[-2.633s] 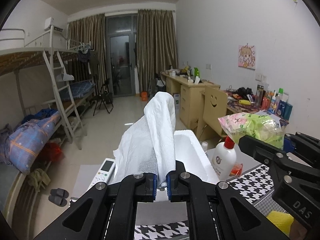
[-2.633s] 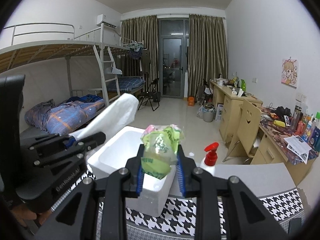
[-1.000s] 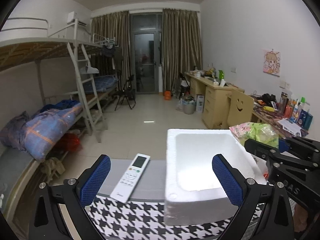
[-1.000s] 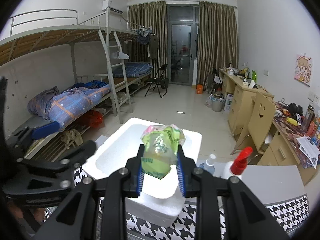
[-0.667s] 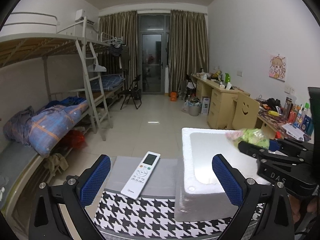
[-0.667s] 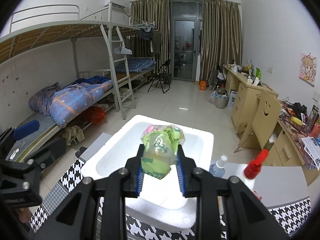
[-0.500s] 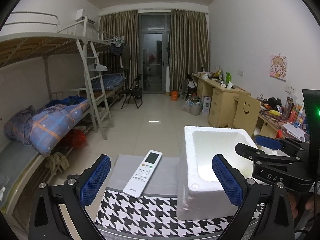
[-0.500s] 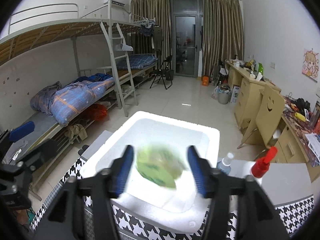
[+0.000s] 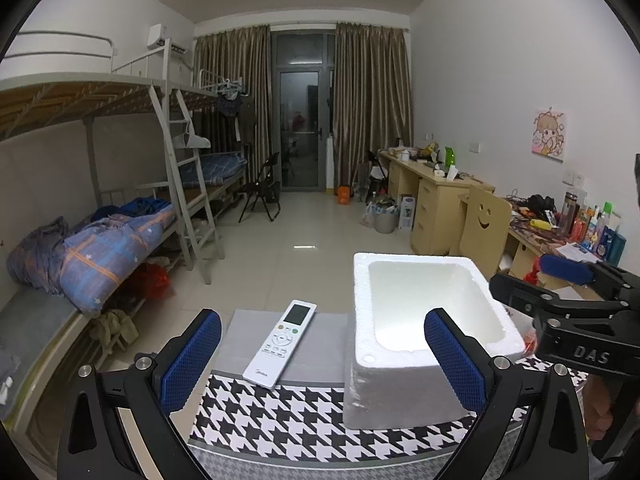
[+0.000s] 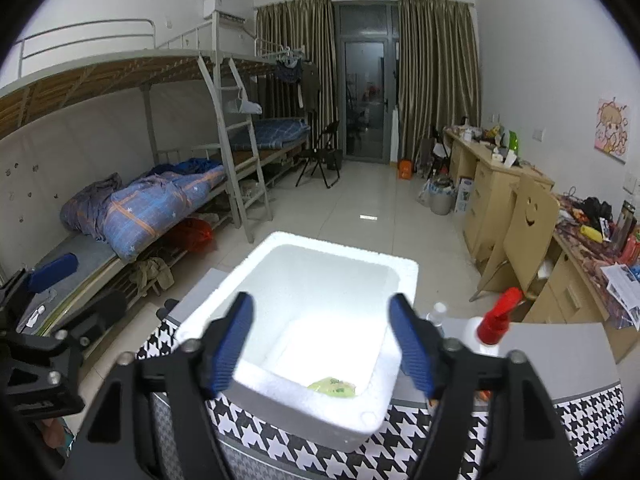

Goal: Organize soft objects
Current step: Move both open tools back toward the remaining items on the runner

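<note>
One foam box (image 10: 400, 276), one green packet (image 10: 332, 387) (inside)

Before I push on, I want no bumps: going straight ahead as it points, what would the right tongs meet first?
Probably the white foam box: the right tongs, opening and empty, aim down into it, toward the green packet. Depth is unclear.

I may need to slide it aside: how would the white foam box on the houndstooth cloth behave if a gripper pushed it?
The white foam box looks like expanded polystyrene, so probably very light; it would likely slide easily on the black-and-white houndstooth cloth. Holding only a green plastic packet that shows, it may skid or tip if pushed high. Its grainy rim could dent or crumble under hard fingers.
</note>
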A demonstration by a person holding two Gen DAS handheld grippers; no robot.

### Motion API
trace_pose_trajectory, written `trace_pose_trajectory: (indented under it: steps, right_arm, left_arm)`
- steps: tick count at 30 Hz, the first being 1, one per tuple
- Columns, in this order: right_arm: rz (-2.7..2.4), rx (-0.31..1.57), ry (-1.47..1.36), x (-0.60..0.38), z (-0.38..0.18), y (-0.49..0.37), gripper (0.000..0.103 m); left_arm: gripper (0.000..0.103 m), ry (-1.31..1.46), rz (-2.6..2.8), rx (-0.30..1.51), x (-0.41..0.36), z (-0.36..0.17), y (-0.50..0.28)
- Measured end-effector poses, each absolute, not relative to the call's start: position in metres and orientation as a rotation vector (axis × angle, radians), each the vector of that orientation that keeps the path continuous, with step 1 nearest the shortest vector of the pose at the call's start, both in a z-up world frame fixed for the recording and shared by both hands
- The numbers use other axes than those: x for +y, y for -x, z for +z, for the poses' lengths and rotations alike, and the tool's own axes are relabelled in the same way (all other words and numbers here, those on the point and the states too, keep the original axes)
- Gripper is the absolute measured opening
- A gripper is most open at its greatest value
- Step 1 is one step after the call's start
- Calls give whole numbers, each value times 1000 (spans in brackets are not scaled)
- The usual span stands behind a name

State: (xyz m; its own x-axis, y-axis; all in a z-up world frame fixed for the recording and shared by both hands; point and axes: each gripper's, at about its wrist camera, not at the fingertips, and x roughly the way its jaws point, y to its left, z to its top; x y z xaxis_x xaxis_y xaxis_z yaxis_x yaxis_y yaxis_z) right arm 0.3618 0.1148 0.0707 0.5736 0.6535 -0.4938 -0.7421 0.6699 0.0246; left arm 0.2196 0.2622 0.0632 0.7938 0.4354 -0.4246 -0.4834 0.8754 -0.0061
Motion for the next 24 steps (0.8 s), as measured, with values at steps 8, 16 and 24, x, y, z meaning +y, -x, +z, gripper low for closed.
trace_pose_trajectory:
  steps: [8, 16, 24]
  right_arm:
    - [806, 431, 185, 88, 87, -335, 92]
    - [816, 411, 167, 68, 95, -316, 92]
    - [831, 377, 154, 42, 98, -296, 92]
  left_arm:
    - [102, 94, 486, 405, 243, 74, -200]
    - [102, 87, 480, 394, 226, 80, -183]
    - [102, 82, 474, 386, 205, 80, -168]
